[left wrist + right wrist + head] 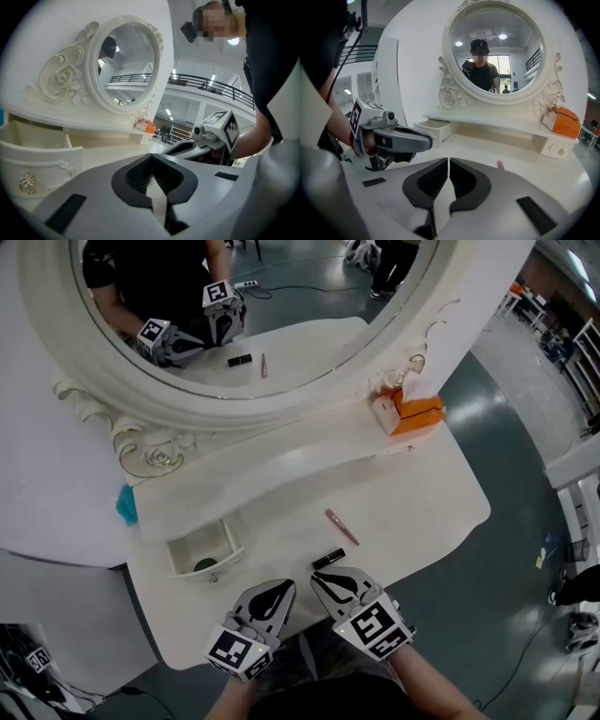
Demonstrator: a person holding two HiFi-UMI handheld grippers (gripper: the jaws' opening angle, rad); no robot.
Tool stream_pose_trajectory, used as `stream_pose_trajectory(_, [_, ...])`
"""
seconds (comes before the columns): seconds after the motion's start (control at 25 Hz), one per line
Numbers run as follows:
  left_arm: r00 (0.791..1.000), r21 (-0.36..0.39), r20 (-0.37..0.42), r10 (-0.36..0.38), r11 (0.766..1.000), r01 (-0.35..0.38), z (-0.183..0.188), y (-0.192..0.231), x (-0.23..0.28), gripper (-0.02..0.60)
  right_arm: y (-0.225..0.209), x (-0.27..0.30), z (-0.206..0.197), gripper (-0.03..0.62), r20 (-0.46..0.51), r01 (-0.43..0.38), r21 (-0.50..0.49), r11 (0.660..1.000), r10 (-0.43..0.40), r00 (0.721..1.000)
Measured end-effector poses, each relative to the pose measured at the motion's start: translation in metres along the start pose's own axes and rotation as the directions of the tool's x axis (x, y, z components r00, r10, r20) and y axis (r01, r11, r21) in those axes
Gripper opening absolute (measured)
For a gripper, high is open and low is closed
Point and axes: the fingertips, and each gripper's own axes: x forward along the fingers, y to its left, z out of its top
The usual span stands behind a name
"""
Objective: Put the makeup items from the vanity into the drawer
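A pink makeup pencil (341, 526) and a black lipstick tube (328, 560) lie on the white vanity top (422, 512), near its front. The small left drawer (202, 554) stands open with a dark round item (204, 565) inside. My left gripper (275, 594) and right gripper (328, 583) hover side by side over the front edge, both shut and empty. The black tube lies just beyond the right gripper's tips. In the right gripper view, the pencil's end (500, 164) peeks above the right gripper (448, 160). The open drawer (37, 140) is left of the left gripper (151, 157).
An oval mirror (234, 306) in an ornate white frame stands at the back over a raised shelf. An orange tissue box (412, 409) sits on that shelf at the right. Something blue (126, 505) shows at the vanity's left end. Grey floor lies to the right.
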Motion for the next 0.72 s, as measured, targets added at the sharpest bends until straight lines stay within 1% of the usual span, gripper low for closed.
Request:
stream_pose_trajectory(0.24, [1.0, -0.003, -0.003, 0.011, 1.0, -0.011, 0.003, -0.003, 0.018, 0.014, -0.018, -0.003, -0.009, 0.029, -0.034, -0.016, -0.006, 1.0, 0.015, 0.999])
stream_pose_trajectory(0.48, [0.999, -0.022, 0.001, 0.039, 0.999, -0.039, 0.001, 0.0, 0.031, 0.014, -0.028, 0.001, -0.016, 0.031, -0.096, -0.072, -0.097, 0.993, 0.062, 0.993])
stream_pose_trajectory(0.64, [0.998, -0.038, -0.003, 0.065, 0.997, -0.065, -0.002, 0.002, 0.038, 0.014, -0.035, 0.005, -0.024, 0.031, -0.146, -0.092, -0.157, 0.983, 0.069, 0.987])
stream_pose_trajectory(0.72, [0.997, -0.045, -0.003, 0.077, 0.996, -0.077, -0.003, 0.002, 0.04, 0.014, -0.038, 0.006, -0.029, 0.046, -0.17, -0.112, -0.168, 0.98, 0.083, 0.982])
